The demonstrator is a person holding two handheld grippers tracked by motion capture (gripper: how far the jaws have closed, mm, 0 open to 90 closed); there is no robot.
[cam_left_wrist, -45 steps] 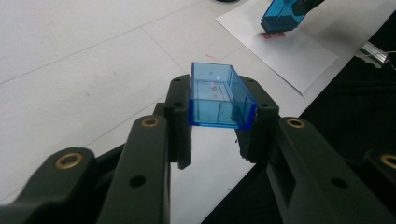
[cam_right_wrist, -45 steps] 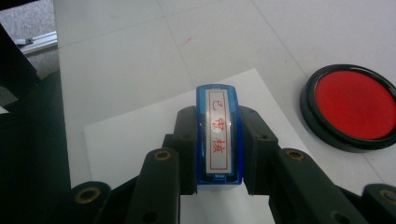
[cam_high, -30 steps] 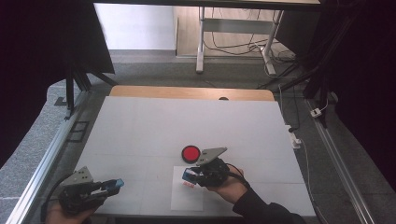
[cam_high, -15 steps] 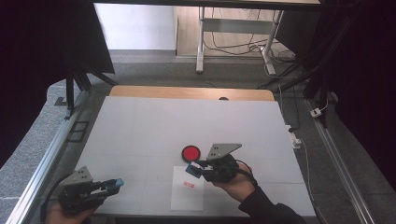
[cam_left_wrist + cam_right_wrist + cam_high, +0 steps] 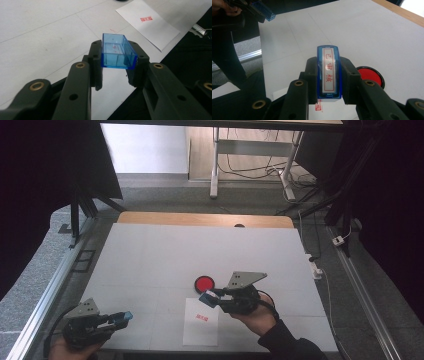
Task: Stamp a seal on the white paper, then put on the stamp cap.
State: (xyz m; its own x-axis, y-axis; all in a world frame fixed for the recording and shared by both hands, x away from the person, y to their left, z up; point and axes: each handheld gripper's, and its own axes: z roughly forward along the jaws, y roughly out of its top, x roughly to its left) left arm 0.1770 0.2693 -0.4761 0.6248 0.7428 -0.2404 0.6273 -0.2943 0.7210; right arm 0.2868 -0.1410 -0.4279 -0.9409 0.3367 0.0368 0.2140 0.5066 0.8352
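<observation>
One stamp (image 5: 329,72), blue with a white face of red characters, sits clenched in the right tongs (image 5: 212,298), low and right of centre in the high view, lifted off the tabletop (image 5: 165,255). In the right gripper view its face looks up at the camera, with a jaw pressed on each long side. One clear blue cap (image 5: 117,51) is gripped by the left tongs (image 5: 122,317) at the lower left of the high view; in the left gripper view it lies open side up between the two jaws. One white sheet (image 5: 201,325) lies on the tabletop at lower centre, bearing one red imprint (image 5: 202,317), just below and left of the stamp. One round red ink pad (image 5: 204,283) rests just above the sheet, near the right tongs. Two hands hold the two grippers, well apart, the left hand (image 5: 65,350) at the bottom edge, the right hand (image 5: 257,312) right of the sheet
</observation>
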